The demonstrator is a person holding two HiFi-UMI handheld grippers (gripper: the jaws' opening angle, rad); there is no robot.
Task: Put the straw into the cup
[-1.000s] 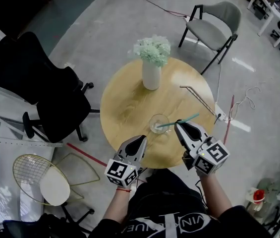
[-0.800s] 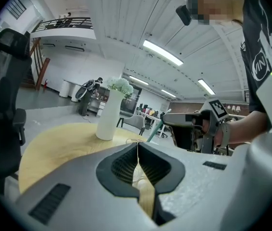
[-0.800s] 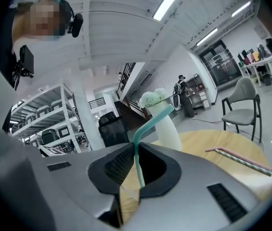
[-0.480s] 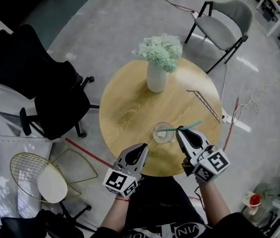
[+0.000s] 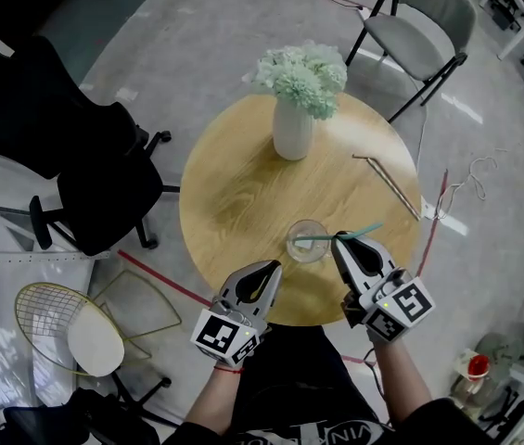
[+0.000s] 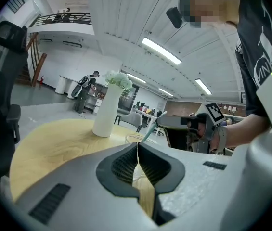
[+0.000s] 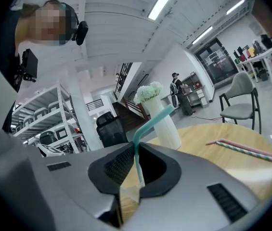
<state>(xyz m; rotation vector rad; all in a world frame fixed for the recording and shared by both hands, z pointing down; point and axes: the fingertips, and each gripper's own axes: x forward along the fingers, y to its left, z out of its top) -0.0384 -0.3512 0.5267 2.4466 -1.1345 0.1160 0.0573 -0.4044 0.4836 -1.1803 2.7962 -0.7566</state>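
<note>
Straw [image 5: 322, 237], teal and bent near its top, is pinched between the closed jaws of the right claw [image 5: 340, 239]. Seen from the head view, it slants leftward with its lower end inside the rim of a clear glass cup [image 5: 307, 241]; the right gripper view shows the straw [image 7: 137, 160] rising between the ribbed pads. The cup stands near the front edge of a round wooden worktop [image 5: 234, 202].

The left claw [image 5: 274, 266] is pressed shut on nothing, held just left of the cup over the worktop's near edge. Both forearms reach in from below, and each claw carries a cube with black-and-white square markers. White lettering on the person's dark shirt is cut off and unreadable.

Further back, a white vase [image 5: 292, 130] holds pale green flowers [image 5: 303, 68]. Spare straws [image 5: 387, 182] lie on the right side of the worktop.
</note>
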